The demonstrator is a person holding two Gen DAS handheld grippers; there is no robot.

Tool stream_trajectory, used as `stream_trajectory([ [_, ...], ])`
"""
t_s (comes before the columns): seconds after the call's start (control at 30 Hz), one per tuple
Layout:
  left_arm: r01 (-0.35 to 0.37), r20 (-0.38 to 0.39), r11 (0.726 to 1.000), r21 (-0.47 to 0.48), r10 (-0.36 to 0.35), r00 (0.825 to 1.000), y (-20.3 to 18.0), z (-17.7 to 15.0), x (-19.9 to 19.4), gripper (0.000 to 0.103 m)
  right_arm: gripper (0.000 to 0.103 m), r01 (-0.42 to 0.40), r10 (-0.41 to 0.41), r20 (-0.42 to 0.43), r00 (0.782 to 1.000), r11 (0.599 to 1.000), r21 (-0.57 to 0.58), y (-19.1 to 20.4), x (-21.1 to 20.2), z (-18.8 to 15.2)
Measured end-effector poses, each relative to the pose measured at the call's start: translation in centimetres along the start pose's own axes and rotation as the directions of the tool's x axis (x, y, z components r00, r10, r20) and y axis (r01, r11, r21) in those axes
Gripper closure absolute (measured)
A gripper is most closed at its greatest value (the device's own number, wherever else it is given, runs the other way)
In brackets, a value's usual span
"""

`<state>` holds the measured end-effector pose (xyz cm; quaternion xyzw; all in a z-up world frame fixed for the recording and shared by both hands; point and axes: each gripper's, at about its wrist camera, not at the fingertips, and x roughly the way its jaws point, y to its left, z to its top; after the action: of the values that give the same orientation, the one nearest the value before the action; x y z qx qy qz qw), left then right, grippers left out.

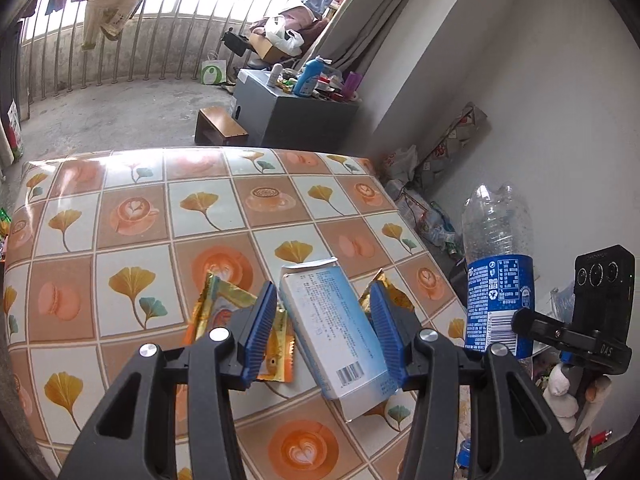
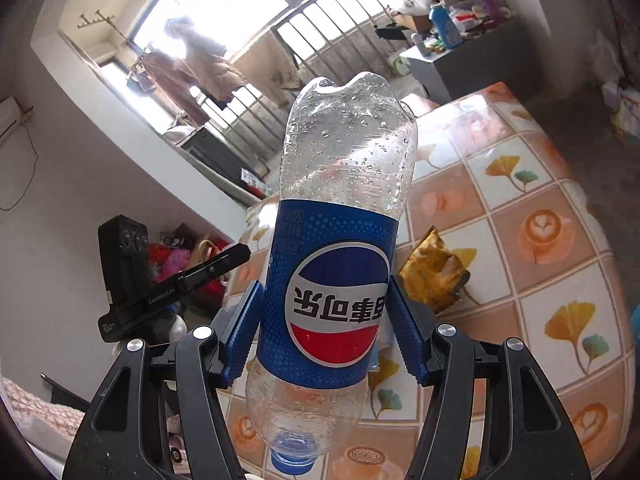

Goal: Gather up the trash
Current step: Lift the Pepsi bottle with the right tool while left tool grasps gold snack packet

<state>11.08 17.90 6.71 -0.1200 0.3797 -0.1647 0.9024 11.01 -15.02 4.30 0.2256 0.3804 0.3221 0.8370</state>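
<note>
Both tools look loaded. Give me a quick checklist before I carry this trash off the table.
1. Right tool shut on the bottle: ok, both pads press the blue label.
2. Bottle cap on: ok, the bottle hangs cap down.
3. Left tool gripping the box: cannot tell, the pads flank it but contact is unclear.
4. Box lifted off the table: cannot tell from this angle.
5. Table cleared of trash: not ok, gold wrappers lie beside the box.
6. Bin within reach: cannot tell, none in view.
</note>
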Motion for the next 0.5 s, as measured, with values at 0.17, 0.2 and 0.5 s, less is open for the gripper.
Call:
stream_trajectory([
  [0.17, 0.028, -0.033, 0.997, 0.068, -0.026, 0.999, -3.5, 1.1, 2.6, 0.056, 0.045, 0.17, -0.171, 0.025, 0.985, 0.985, 0.04, -3.2, -0.8, -0.6],
  [0.2, 0.031, -0.044, 0.996, 0.082, -0.027, 0.999, -4.2, 1.3, 3.2, 0.056, 0.045, 0.205, -0.206, 0.026, 0.978, 0.978, 0.044, -4.5, -1.6, -0.7],
  [0.5, 0.04, -0.181, 0.984, 0.174, -0.008, 0.983, -8.8, 2.5, 10.7, 0.056, 0.045, 0.314, -0.316, 0.0, 0.949, 0.943, 0.111, -8.3, -1.8, -1.8],
])
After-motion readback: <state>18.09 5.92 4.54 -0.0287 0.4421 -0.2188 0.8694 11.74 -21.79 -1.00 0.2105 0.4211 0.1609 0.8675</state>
